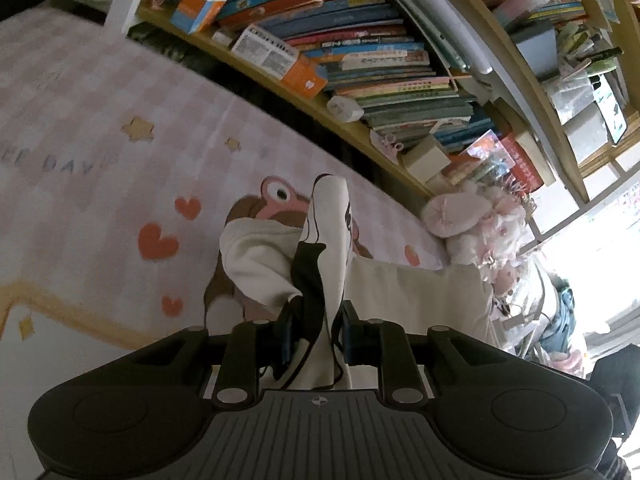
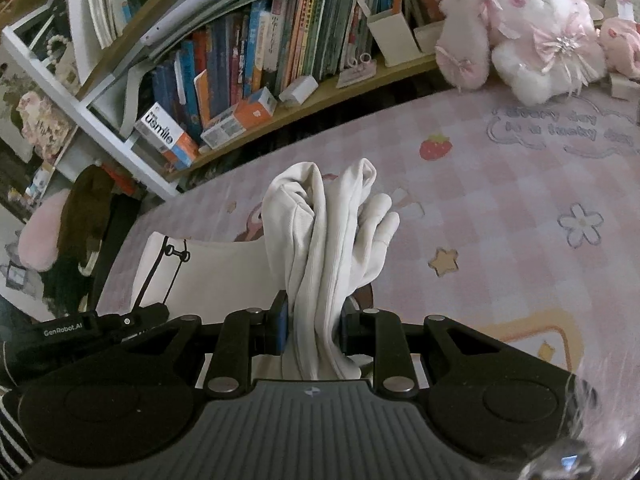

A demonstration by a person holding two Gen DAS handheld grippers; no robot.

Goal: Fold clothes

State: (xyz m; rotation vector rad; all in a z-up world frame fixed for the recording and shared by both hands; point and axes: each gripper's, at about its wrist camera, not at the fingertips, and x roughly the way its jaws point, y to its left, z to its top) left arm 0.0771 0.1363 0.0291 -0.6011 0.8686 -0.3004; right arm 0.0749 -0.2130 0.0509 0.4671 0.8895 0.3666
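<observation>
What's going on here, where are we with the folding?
A person is working a white garment with both tools over a pink patterned mat. The left hand-held gripper is closed on a part with black trim, and the right hand-held gripper is closed on a bunched section of the plain white fabric. The cloth is gathered and lifted between them, not yet laid into a neat fold. A bookshelf stands behind.

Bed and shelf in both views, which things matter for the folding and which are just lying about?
For the job:
white garment
left gripper, shut on it
right gripper, shut on it
pink bedspread

Just lying about:
books
plush rabbit
toothpaste box
</observation>
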